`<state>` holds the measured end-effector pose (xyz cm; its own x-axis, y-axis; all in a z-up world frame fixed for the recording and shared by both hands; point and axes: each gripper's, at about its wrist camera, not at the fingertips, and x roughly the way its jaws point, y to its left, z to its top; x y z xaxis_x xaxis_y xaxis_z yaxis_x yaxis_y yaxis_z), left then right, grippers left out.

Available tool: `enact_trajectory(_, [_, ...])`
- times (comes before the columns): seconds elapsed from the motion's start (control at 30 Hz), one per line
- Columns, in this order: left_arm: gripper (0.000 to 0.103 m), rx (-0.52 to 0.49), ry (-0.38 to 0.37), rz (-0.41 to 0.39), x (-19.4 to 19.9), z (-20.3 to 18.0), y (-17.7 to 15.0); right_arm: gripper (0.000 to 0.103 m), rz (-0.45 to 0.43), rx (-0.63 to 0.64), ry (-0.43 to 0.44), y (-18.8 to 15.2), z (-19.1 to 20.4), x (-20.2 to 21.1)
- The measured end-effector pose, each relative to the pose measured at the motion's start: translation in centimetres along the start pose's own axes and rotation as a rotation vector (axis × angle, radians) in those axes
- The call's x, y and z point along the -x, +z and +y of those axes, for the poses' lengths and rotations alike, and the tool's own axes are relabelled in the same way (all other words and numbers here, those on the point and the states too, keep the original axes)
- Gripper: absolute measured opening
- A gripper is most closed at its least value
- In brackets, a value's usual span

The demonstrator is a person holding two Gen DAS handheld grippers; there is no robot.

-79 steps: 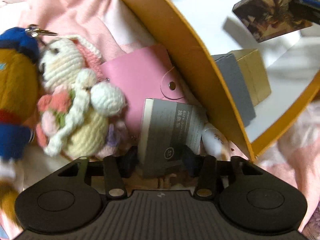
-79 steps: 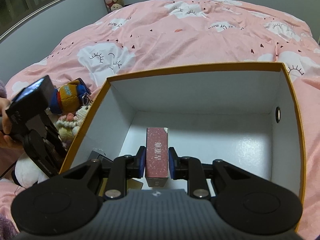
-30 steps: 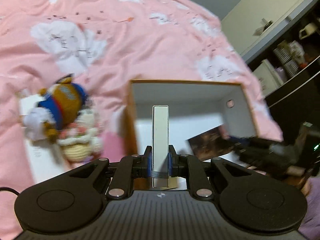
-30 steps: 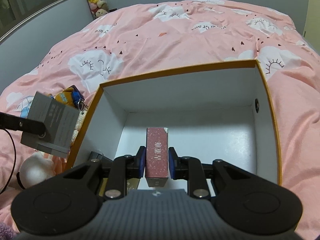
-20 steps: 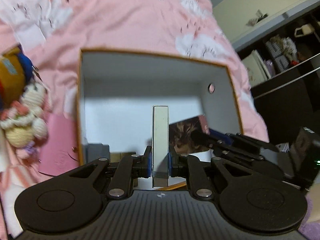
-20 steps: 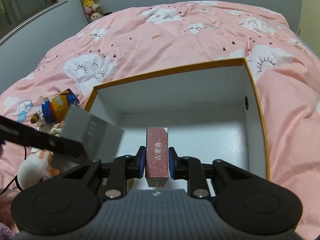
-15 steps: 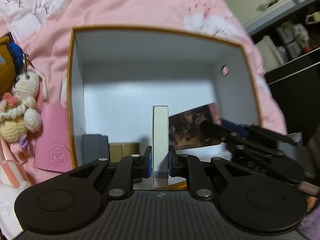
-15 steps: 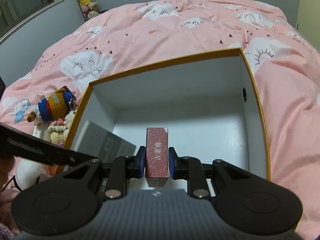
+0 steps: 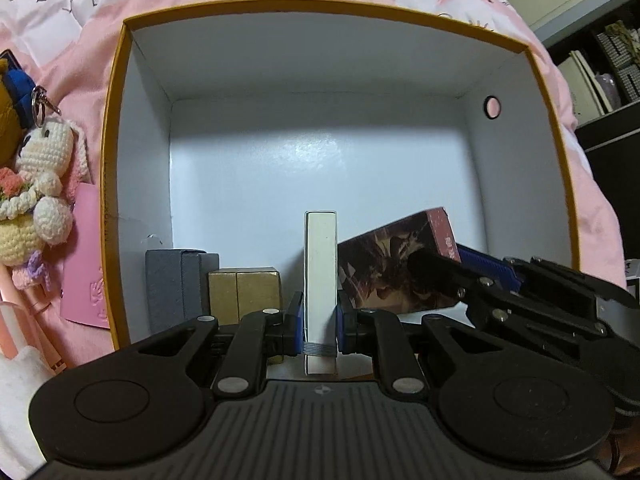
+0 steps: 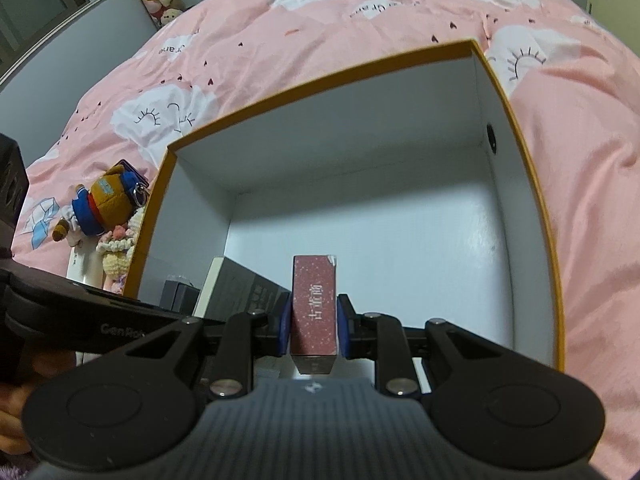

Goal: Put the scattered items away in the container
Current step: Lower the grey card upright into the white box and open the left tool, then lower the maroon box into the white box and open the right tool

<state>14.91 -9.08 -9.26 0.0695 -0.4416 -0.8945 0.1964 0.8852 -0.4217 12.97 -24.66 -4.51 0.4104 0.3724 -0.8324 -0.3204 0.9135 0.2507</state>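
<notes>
Left gripper (image 9: 319,322) clamped on grey box (image 9: 320,276), held edge-on. Right gripper (image 10: 313,330) clamped on maroon box (image 10: 313,308).

Change: 2.6 s ago left was picking grey box off bed beside container; now carried over rim, low at near wall, right's box just beside. Both likely ready for release.

Container (image 9: 400,10): orange rim, white inside. Slate box (image 9: 168,288), gold box (image 9: 244,292) near-left. Plush toys (image 9: 36,184), pink wallet (image 9: 82,264) outside, left.

Orange-rimmed white box (image 9: 116,128); pink, cloud-patterned bedspread (image 10: 320,20).
</notes>
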Motion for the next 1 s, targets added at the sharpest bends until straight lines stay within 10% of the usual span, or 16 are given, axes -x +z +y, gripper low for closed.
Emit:
enact_trajectory(0.6, [0.023, 0.066, -0.05, 0.048, 0.7, 2.0, 0.2, 0.025, 0.066, -0.049, 0.055, -0.4, 0.4, -1.4])
enact_trajectory(1.0, [0.024, 0.024, 0.03, -0.165, 6.8, 4.1, -1.1, 0.025, 0.067, -0.004, 0.003, -0.3, 1.8, -1.7])
